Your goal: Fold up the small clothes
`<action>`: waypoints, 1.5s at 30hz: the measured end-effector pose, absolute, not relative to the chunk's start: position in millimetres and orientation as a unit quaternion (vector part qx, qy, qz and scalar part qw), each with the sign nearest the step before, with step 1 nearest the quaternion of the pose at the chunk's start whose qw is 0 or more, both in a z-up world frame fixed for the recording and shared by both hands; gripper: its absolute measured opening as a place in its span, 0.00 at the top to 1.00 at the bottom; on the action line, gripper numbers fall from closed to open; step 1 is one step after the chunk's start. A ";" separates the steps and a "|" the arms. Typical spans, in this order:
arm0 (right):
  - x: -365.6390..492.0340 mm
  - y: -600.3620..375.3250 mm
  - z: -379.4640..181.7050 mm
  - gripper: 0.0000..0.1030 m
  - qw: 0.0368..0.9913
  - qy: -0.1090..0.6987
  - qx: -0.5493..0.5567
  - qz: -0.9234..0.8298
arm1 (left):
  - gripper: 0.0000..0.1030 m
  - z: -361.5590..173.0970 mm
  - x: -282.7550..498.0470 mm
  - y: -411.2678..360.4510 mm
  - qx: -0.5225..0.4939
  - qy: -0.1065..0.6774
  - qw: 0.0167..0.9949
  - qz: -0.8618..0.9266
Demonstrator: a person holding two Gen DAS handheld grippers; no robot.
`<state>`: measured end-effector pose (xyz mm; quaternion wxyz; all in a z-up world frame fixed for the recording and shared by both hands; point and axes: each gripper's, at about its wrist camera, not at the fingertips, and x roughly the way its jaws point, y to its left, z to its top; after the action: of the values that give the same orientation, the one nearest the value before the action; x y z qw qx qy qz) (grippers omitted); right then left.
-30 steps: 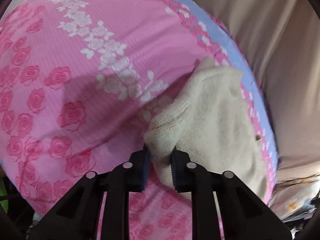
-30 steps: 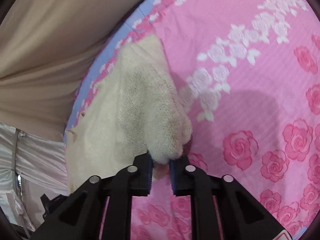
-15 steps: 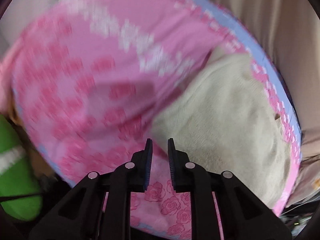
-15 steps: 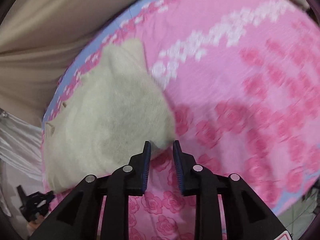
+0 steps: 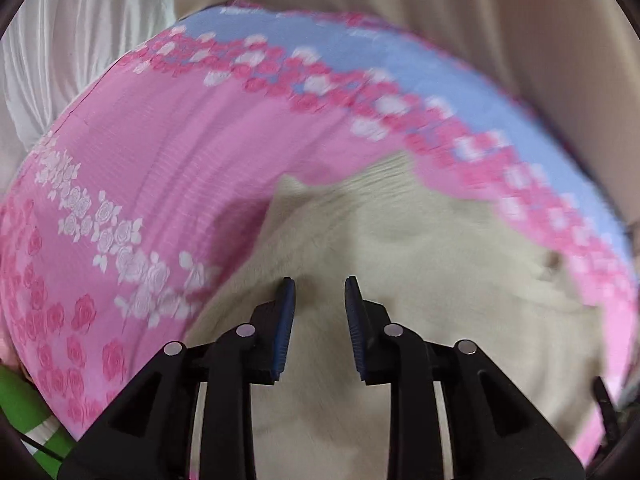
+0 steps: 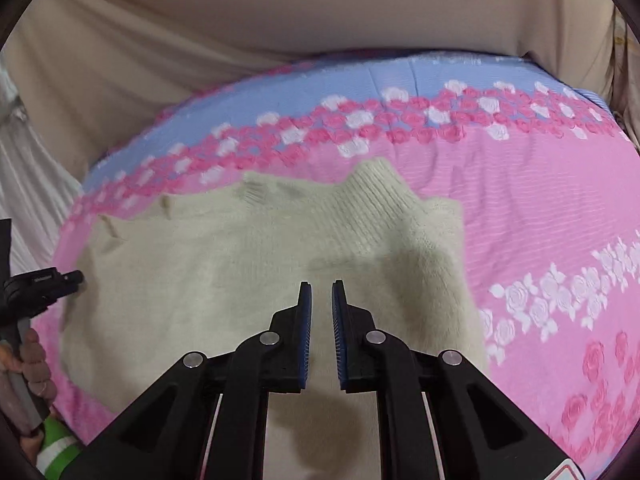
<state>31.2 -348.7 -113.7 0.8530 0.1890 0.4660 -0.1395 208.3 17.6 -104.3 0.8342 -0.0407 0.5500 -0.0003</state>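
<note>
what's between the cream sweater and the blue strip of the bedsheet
A band of pink and white roses lies between the sweater and blue strip, clearest in the right wrist view.

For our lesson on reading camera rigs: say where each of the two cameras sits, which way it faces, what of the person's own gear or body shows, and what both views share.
Left wrist: sits on the left gripper, looking along its open jaws, over the cream sweater on the pink floral sheet.
Right wrist: sits on the right gripper, jaws narrowly apart, facing the sweater's ribbed collar; the person's hand shows at far left.
Shared: sweater, sheet, beige backdrop.
</note>
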 end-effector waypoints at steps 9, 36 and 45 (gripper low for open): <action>38.0 -386.6 -113.8 1.00 0.844 0.446 0.264 -0.138 | 0.75 -95.5 212.8 25.7 -0.039 0.529 0.848 0.001; 80.2 -403.1 -118.1 0.84 0.848 0.457 0.200 -0.179 | 0.93 -107.4 276.5 25.4 -0.055 0.544 0.836 0.034; 26.5 -345.7 -90.3 0.85 0.872 0.433 0.186 -0.132 | 0.62 -87.3 206.6 15.0 0.028 0.516 0.856 0.029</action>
<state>26.5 -345.7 -90.3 0.8721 0.1858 0.4330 -0.1319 206.6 15.0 -87.3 0.8558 0.0278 0.5158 0.0287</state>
